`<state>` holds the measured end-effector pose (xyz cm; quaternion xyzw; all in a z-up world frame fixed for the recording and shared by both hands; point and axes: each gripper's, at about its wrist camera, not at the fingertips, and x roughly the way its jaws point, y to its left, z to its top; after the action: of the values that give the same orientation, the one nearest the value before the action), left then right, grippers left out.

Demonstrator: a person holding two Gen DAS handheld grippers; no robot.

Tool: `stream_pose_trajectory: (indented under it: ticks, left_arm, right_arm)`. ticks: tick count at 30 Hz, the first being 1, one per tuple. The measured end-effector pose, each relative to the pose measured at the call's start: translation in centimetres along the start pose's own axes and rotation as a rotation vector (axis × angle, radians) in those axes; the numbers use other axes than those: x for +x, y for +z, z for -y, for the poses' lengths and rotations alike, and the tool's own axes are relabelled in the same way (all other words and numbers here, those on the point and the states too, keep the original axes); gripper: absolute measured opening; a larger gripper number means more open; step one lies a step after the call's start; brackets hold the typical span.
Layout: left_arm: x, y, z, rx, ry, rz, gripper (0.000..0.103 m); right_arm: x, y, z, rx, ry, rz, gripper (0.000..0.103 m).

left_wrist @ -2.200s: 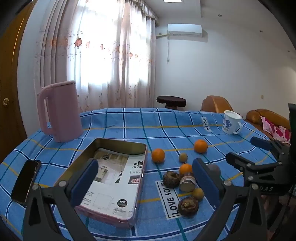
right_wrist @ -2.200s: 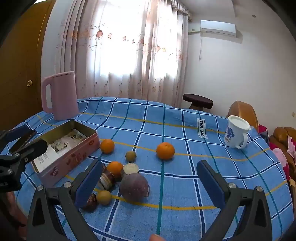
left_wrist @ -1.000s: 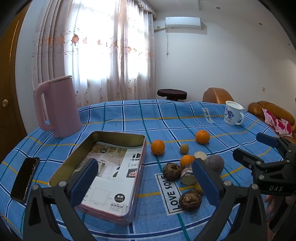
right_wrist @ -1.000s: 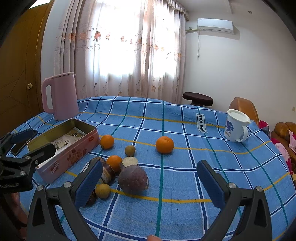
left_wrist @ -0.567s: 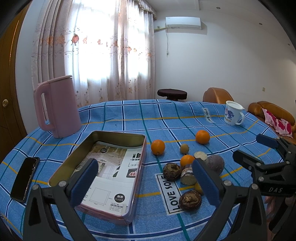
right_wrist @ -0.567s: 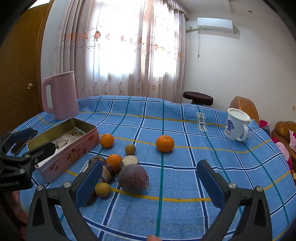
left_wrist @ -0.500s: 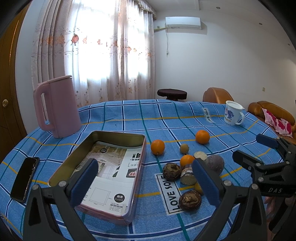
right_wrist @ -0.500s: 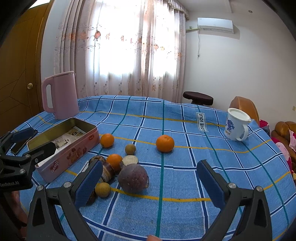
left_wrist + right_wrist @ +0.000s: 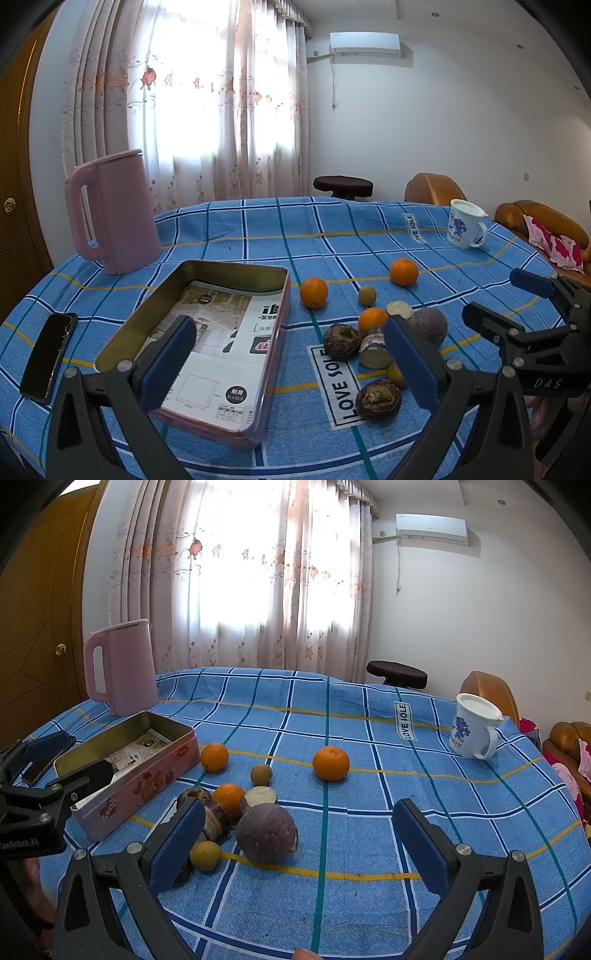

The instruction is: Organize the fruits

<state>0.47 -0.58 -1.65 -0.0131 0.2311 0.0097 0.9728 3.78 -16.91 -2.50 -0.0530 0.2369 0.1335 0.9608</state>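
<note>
A pink metal tin (image 9: pixel 207 332) (image 9: pixel 140 775) lies open on the blue checked cloth, holding only a printed paper. To its right sit three oranges (image 9: pixel 313 292) (image 9: pixel 404 272) (image 9: pixel 228 798), a large purple fruit (image 9: pixel 266 831), a small yellow fruit (image 9: pixel 205 855), and several brown fruits (image 9: pixel 341 341). My left gripper (image 9: pixel 291 362) is open above the tin's near right edge, holding nothing. My right gripper (image 9: pixel 299 845) is open too, hovering just in front of the purple fruit.
A pink kettle (image 9: pixel 110 210) stands at the back left. A black phone (image 9: pixel 48 356) lies left of the tin. A white mug (image 9: pixel 474 725) stands at the back right. Beyond the table are a dark stool (image 9: pixel 342 184) and an orange sofa (image 9: pixel 539 225).
Over the last two seconds both views drew back and rose slightly, then settled. Nothing on the table moved and both grippers stayed open.
</note>
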Motion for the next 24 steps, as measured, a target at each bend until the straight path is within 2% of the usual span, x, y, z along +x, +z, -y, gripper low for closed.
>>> stream_pose_trajectory:
  ticks: [9, 18, 21, 24]
  left_arm:
    - [0.2, -0.3, 0.4, 0.008, -0.006, -0.004, 0.103]
    - [0.6, -1.9, 2.1, 0.046, -0.051, -0.036, 0.103]
    - [1.0, -2.7, 3.2, 0.069, -0.082, -0.06, 0.099]
    - [1.4, -3.2, 4.2, 0.098, -0.103, -0.084, 0.091]
  right_arm:
    - [0.3, -0.3, 0.2, 0.003, -0.009, -0.009, 0.102]
    - [1.5, -2.1, 1.9, 0.025, 0.0, -0.056, 0.102]
    - [2.2, -2.5, 2.1, 0.038, 0.03, -0.081, 0.101]
    - [2.5, -2.5, 1.8, 0.03, 0.06, -0.09, 0.099]
